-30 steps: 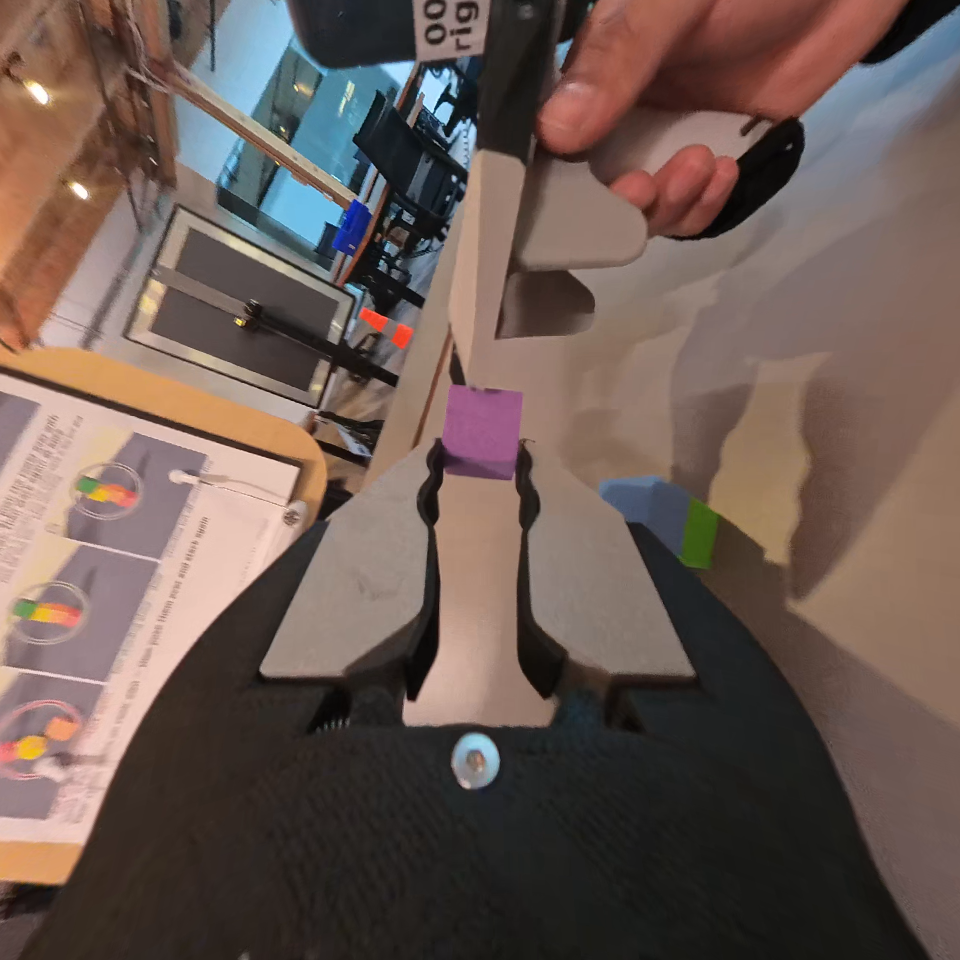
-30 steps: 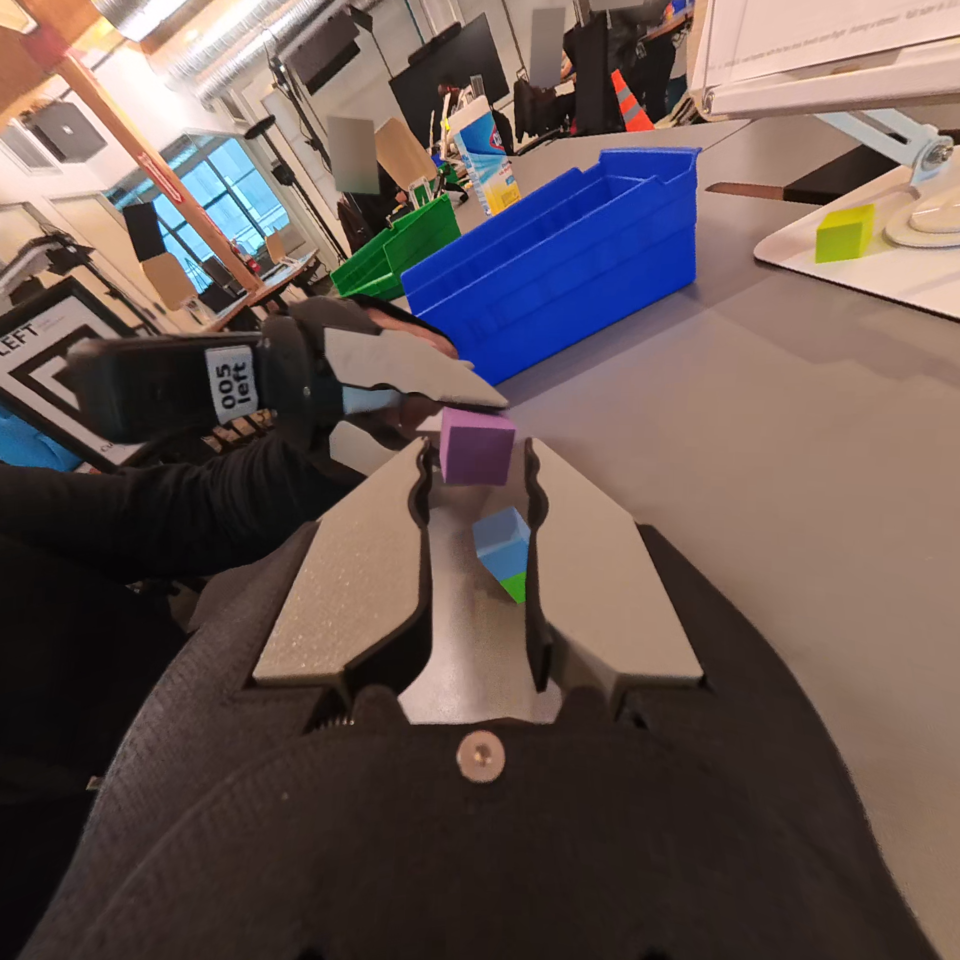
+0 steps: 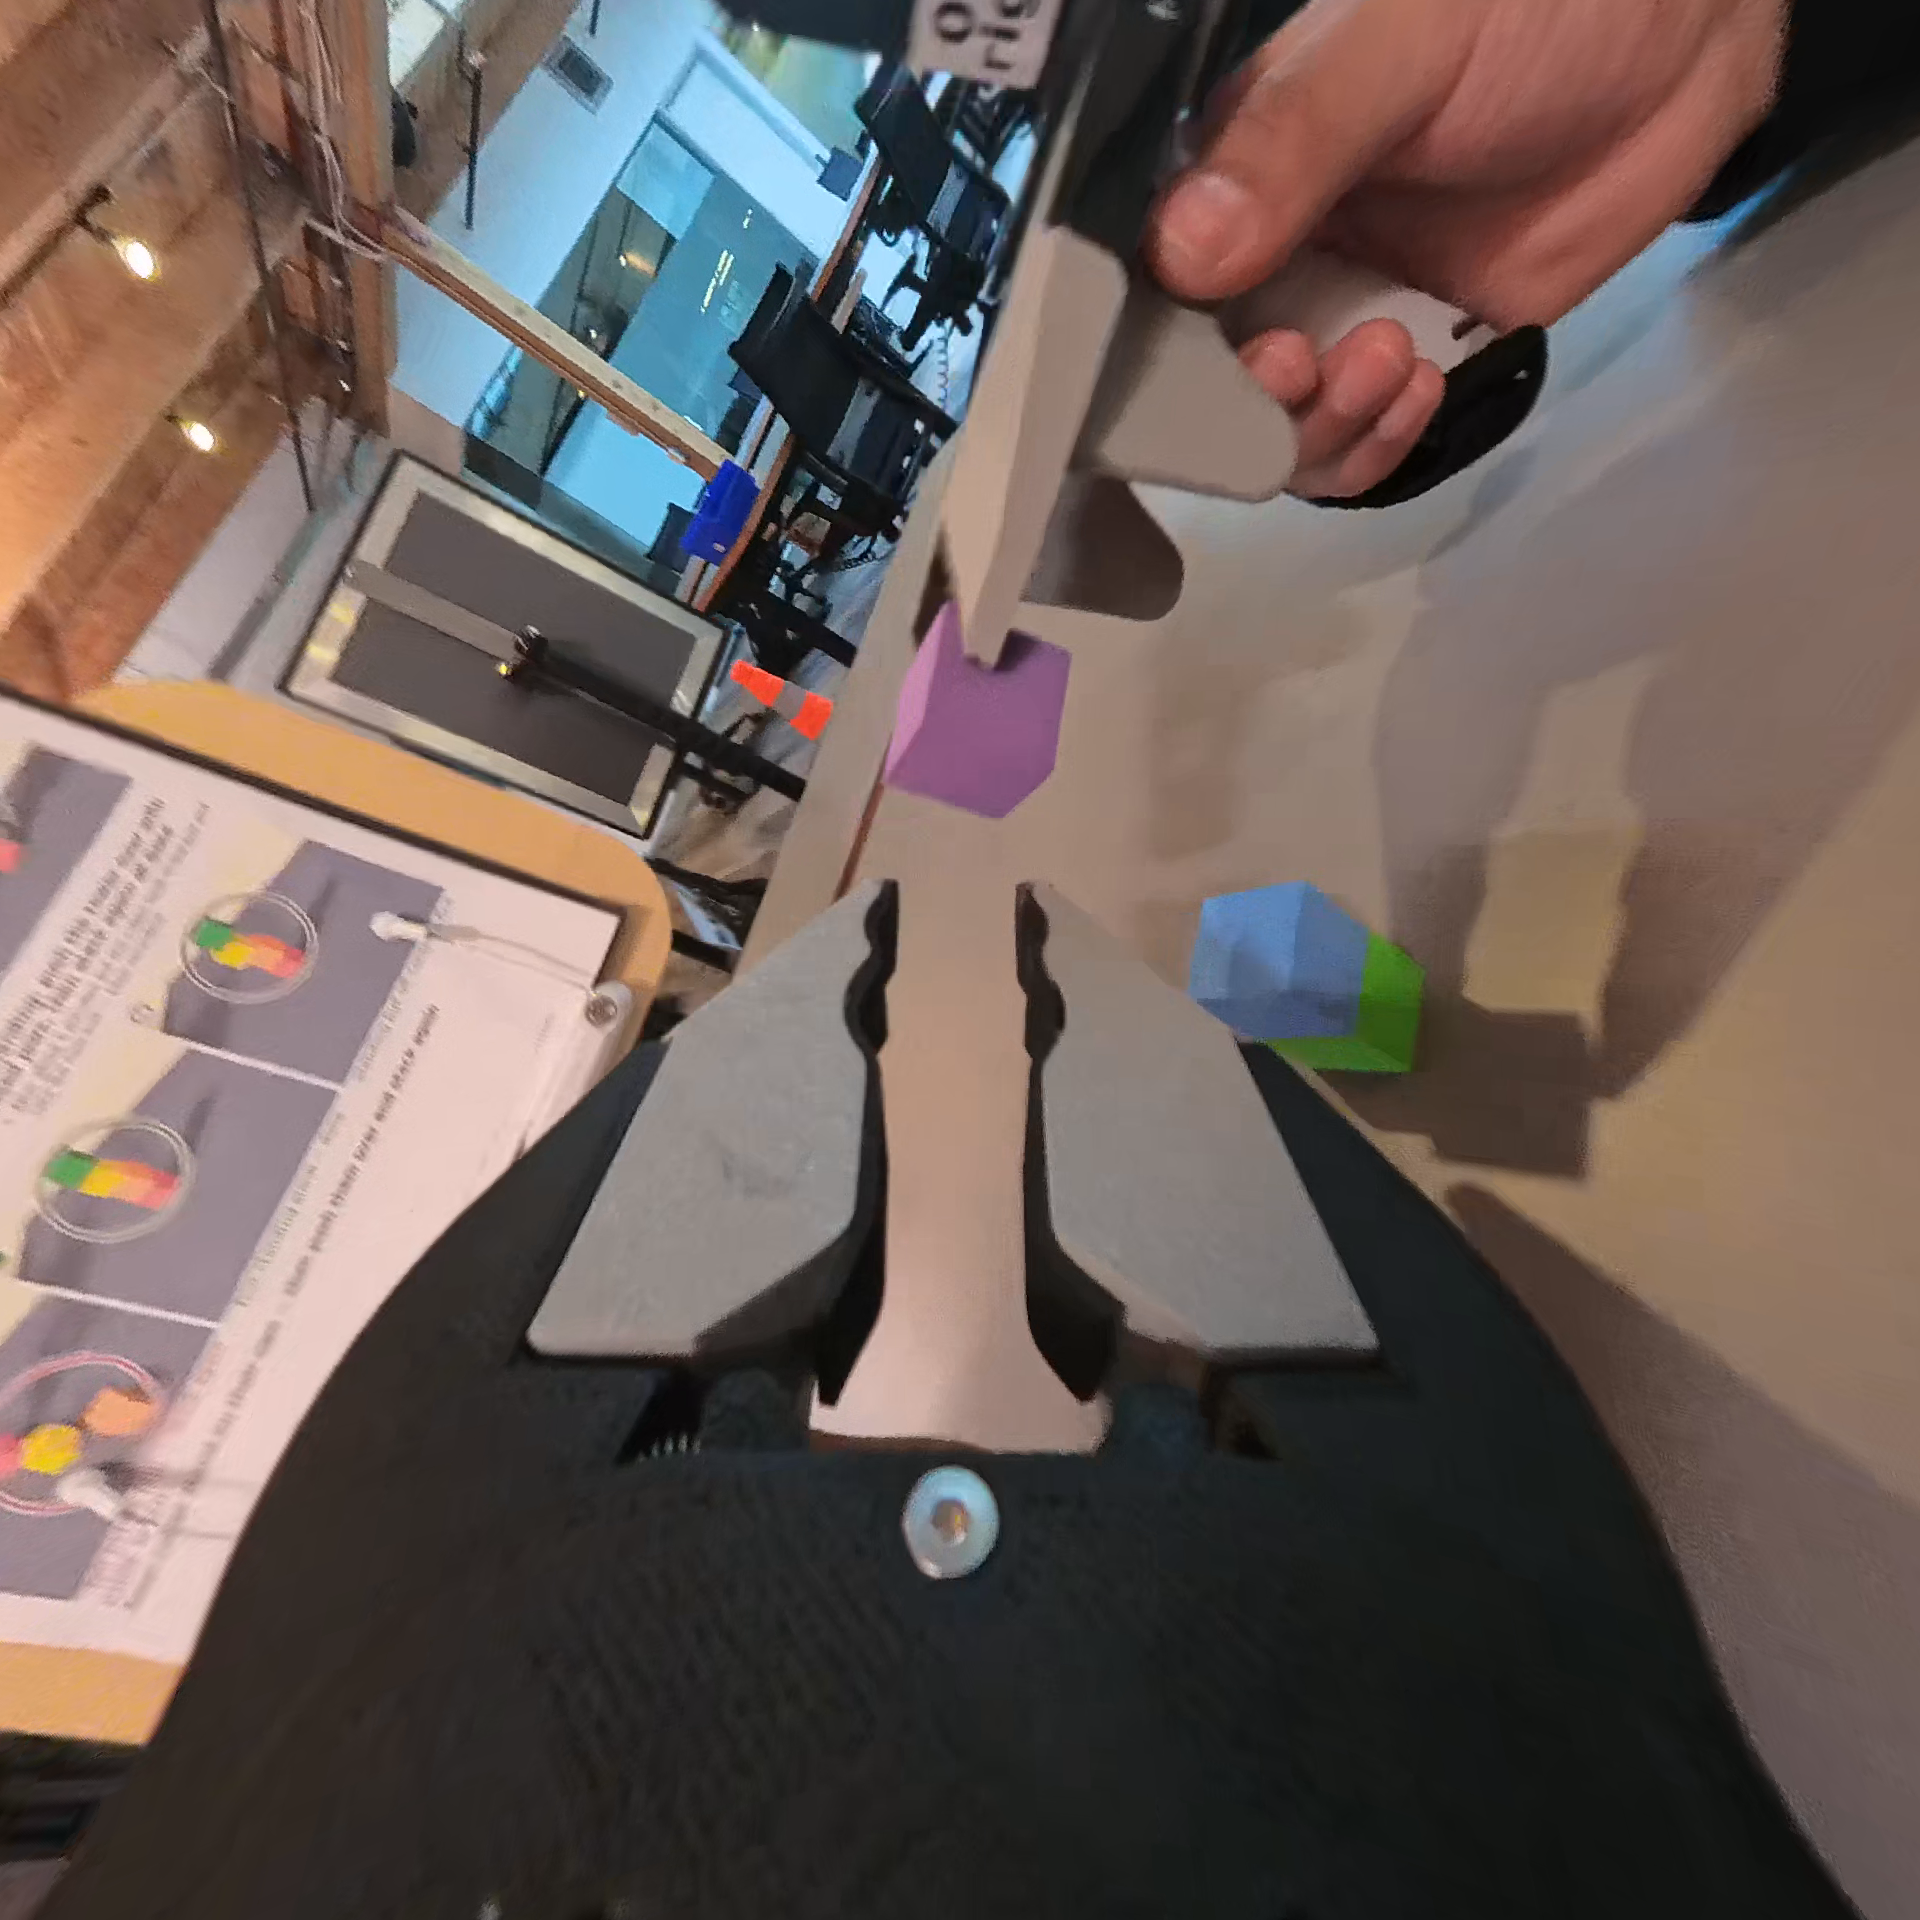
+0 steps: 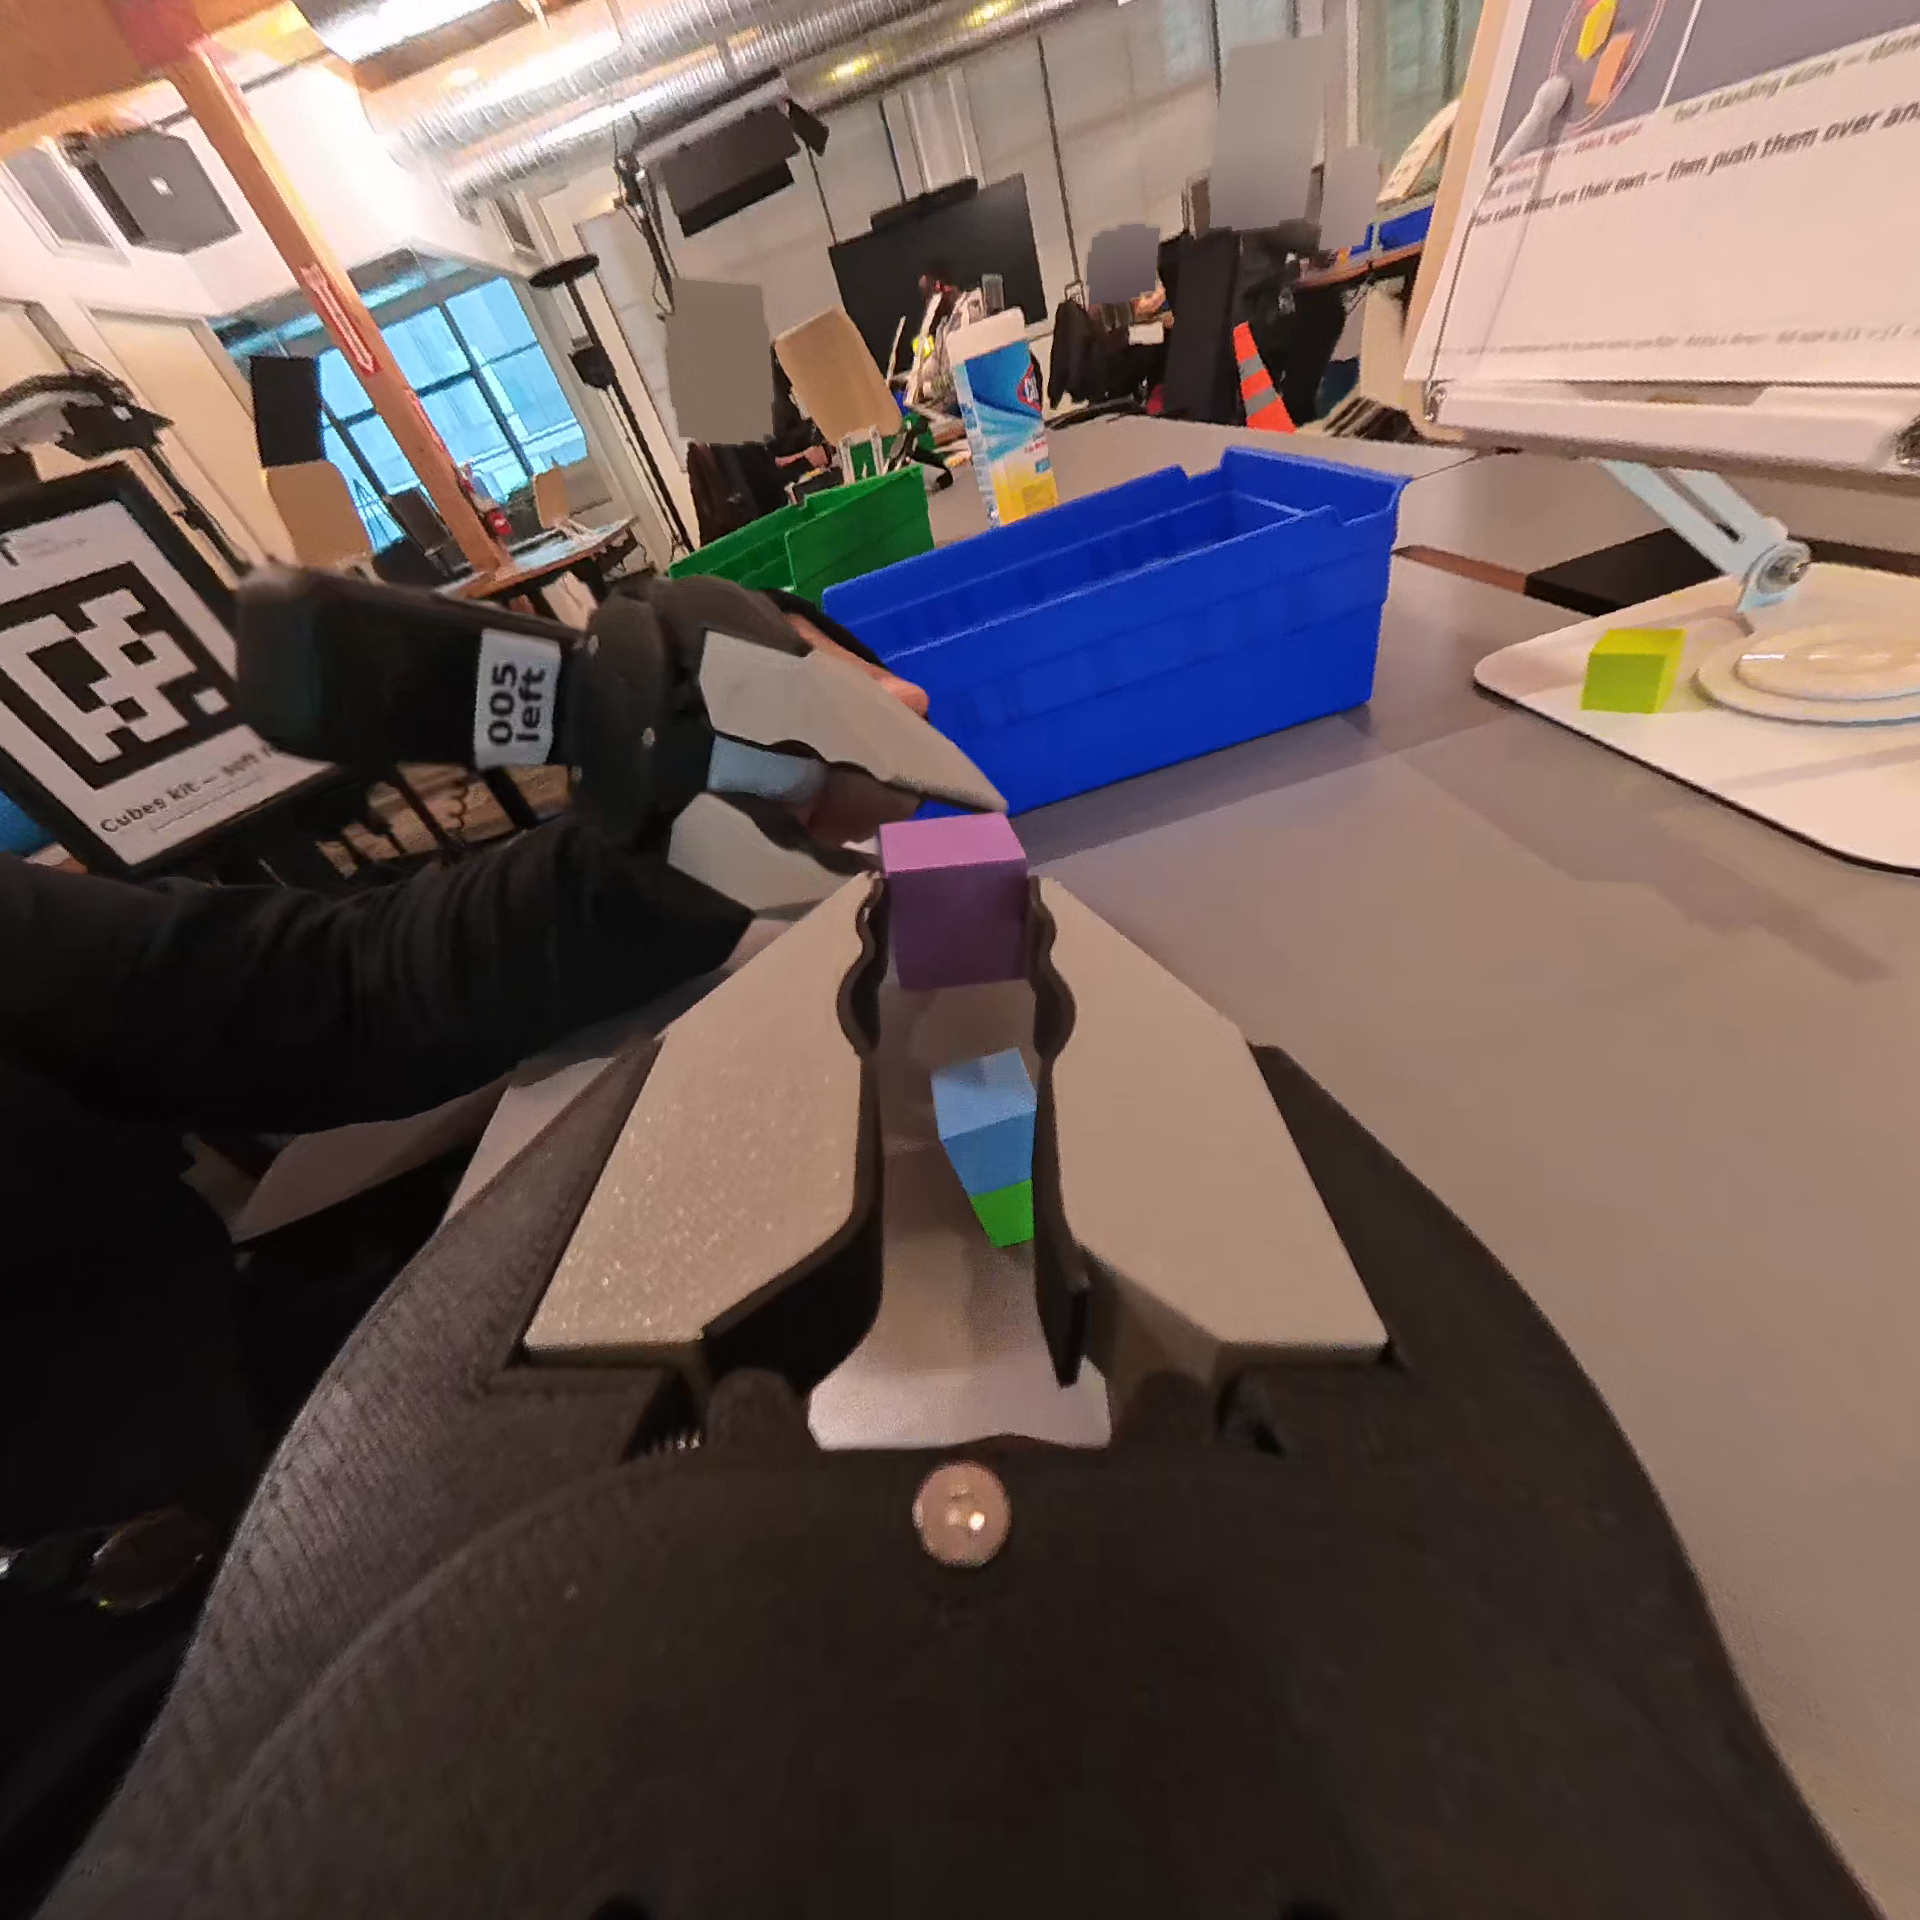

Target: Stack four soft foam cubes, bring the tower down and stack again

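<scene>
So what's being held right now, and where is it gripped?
The right gripper pinches the purple cube by two opposite side faces; the left gripper holds nothing.

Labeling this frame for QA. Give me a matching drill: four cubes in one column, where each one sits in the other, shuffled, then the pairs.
Things
1. purple cube
2. blue cube
3. green cube
4. yellow-green cube

Places
A. on the grey table, under another cube
B. on the white board at the far right
C. held above the table in the right tongs
D. on top of the green cube

Pairs: 1-C, 2-D, 3-A, 4-B
</scene>
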